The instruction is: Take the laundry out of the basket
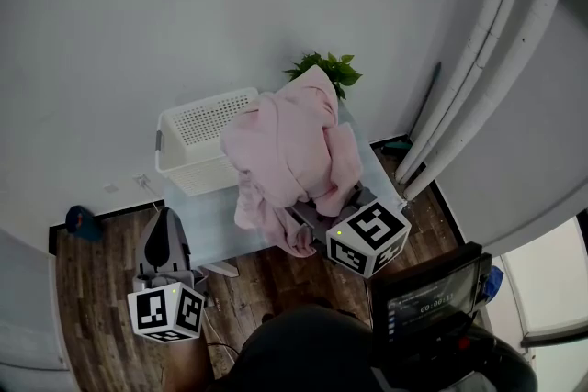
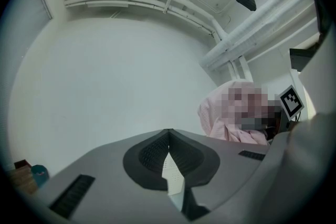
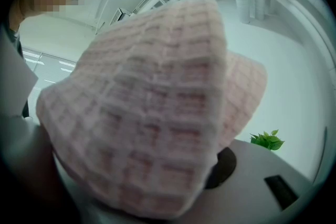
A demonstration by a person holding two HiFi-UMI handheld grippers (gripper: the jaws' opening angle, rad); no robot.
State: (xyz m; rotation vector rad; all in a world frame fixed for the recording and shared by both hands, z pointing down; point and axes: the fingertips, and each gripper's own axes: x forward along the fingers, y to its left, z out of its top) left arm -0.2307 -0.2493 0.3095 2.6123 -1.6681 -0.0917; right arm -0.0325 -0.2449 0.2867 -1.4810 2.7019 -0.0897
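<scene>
A white perforated laundry basket [image 1: 197,140] stands on a pale table [image 1: 207,223] by the wall. A pink waffle-weave garment [image 1: 294,151] hangs lifted above the table, to the right of the basket. My right gripper [image 1: 319,208] is shut on the garment from below. In the right gripper view the pink cloth [image 3: 152,107] covers the jaws and fills most of the picture. My left gripper [image 1: 165,219] hangs low at the table's front left edge. Its jaws are shut with nothing in them [image 2: 168,134], and it points up toward the wall.
A green plant [image 1: 327,69] stands behind the garment at the table's far corner. White pipes [image 1: 478,60] run down the wall at the right. A small blue object [image 1: 81,220] lies on the wooden floor at the left. A dark screen device [image 1: 432,294] sits near my body.
</scene>
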